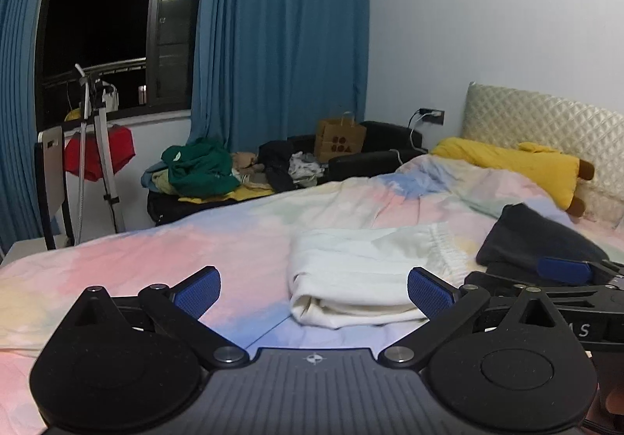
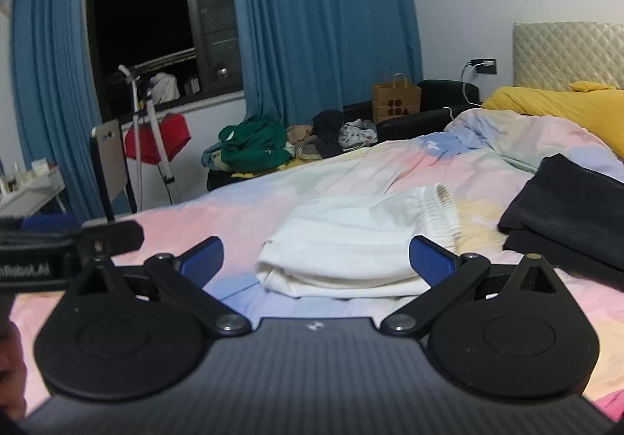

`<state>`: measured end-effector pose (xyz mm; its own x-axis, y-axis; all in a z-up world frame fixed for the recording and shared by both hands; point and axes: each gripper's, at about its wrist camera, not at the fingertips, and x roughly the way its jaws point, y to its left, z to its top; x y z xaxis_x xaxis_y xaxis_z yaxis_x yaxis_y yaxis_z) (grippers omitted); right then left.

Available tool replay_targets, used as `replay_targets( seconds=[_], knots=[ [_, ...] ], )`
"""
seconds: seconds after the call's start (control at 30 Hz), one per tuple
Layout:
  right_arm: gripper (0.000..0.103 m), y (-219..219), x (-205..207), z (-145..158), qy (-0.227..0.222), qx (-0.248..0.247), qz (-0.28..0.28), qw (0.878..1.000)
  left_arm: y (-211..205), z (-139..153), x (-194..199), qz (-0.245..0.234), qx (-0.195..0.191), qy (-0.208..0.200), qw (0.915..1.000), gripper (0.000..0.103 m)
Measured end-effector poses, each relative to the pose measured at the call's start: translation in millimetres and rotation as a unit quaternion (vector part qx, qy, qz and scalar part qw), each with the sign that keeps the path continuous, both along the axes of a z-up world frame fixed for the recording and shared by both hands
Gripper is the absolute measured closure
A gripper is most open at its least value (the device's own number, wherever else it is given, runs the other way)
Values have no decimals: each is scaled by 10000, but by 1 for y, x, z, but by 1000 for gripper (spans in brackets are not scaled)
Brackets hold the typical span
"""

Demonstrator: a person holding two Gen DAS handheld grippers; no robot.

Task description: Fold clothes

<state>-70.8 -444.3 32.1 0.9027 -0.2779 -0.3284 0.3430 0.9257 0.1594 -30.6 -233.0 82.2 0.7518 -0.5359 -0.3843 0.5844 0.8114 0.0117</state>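
Note:
A folded white garment (image 1: 370, 271) with an elastic waistband lies on the pastel bedspread (image 1: 195, 240), just ahead of both grippers; it also shows in the right wrist view (image 2: 351, 247). My left gripper (image 1: 314, 288) is open and empty, held short of the garment's near edge. My right gripper (image 2: 316, 259) is open and empty, also just short of it. A folded dark garment (image 1: 534, 240) lies to the right of the white one, also in the right wrist view (image 2: 573, 208). The right gripper shows at the right edge of the left wrist view (image 1: 565, 271).
A pile of loose clothes (image 1: 202, 169) lies on a black sofa (image 1: 390, 146) beyond the bed, with a brown paper bag (image 1: 339, 138). A yellow plush (image 1: 518, 166) rests by the quilted headboard (image 1: 546, 119). A chair (image 1: 50, 177) and tripod (image 1: 97, 146) stand at the left.

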Motion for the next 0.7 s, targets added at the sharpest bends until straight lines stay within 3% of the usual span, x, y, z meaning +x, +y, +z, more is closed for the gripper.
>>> replay_targets(
  seconds=[0.1,0.37,0.7],
  knots=[
    [0,1,7,-16,-145,56,30,9999,2,-17,12,18,52,40,10000,0],
    [0,2,31,-43,83,-77,-232,9997,12,-49,40,184,-27,213,9996,0],
    [0,-3,37,-56,194,9,-412,9990,20,-58,52,232,-63,315,9992,0]
  ],
)
